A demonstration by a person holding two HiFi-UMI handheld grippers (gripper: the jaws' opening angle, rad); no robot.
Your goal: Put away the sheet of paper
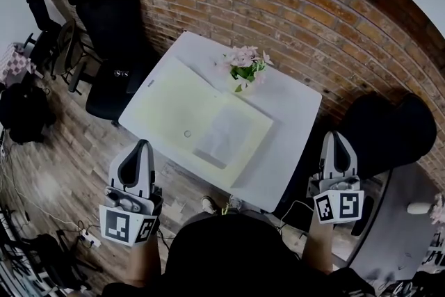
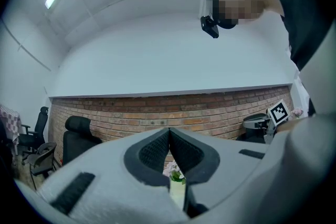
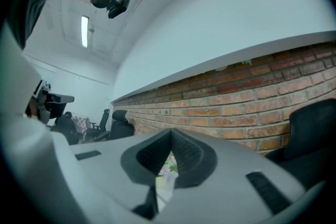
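the left gripper (image 1: 142, 145) hangs off the near-left edge of the white table (image 1: 295, 102), below the tabletop. its own view shows the jaws (image 2: 169, 136) pressed together with nothing caught between them, only a sliver of the scene beyond showing under the pads. to its right a pale yellow folder (image 1: 170, 102) lies open and flat across most of the table. the sheet of paper (image 1: 224, 135) rests on the folder's right half, its near end close to the table's front edge. the sheet's long axis runs from that front edge away toward the pink flowers (image 1: 245, 63) at the back, leaning a little to the right. so the paper lies ahead and to the right of the left gripper, and ahead and to the left of the right gripper (image 1: 337, 137). the right gripper hangs off the near-right corner, and its jaws (image 3: 170, 139) are likewise closed tight on nothing. the left gripper looks the nearer one, since the sheet's near-left corner points toward it. either gripper must first spread its jaws and rise to the tabletop. the near short edge looks the easiest place to catch the sheet.
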